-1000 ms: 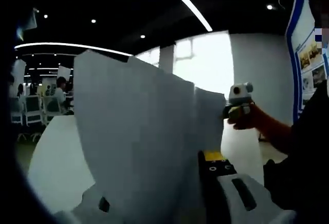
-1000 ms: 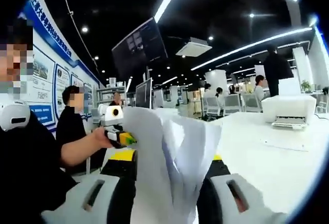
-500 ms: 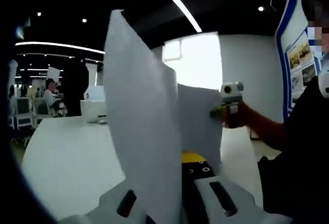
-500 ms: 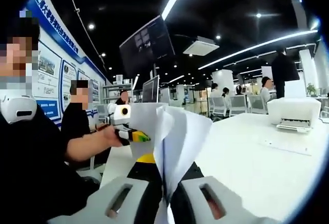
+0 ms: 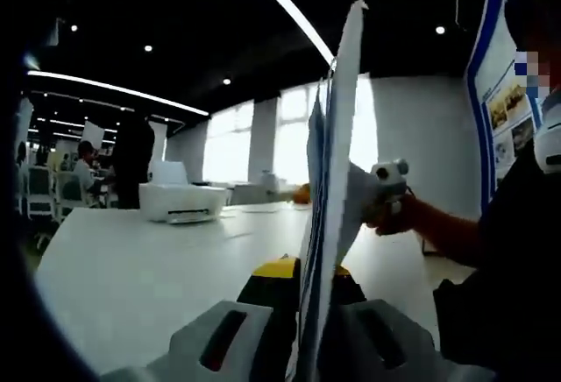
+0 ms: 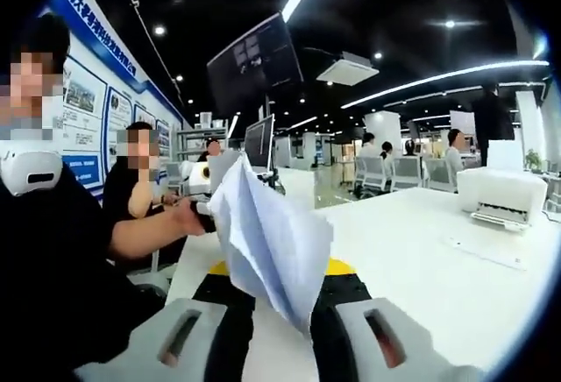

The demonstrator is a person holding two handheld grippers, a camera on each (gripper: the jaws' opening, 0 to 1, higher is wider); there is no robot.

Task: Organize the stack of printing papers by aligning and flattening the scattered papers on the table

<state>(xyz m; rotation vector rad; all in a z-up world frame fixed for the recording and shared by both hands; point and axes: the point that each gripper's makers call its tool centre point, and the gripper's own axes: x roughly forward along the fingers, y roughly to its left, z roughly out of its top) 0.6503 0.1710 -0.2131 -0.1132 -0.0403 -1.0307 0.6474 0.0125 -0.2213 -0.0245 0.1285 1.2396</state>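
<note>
While both tongs (image 5: 308,329) (image 6: 276,329) pinch the papers (image 5: 331,180) upright, a printer (image 5: 186,201) sits on the table (image 5: 131,277).

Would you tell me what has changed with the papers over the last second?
The papers turned from broadside to edge-on in the left gripper view, and their fanned sheets closed together. Both claws, left and right, stay shut on them, above the table.
</note>
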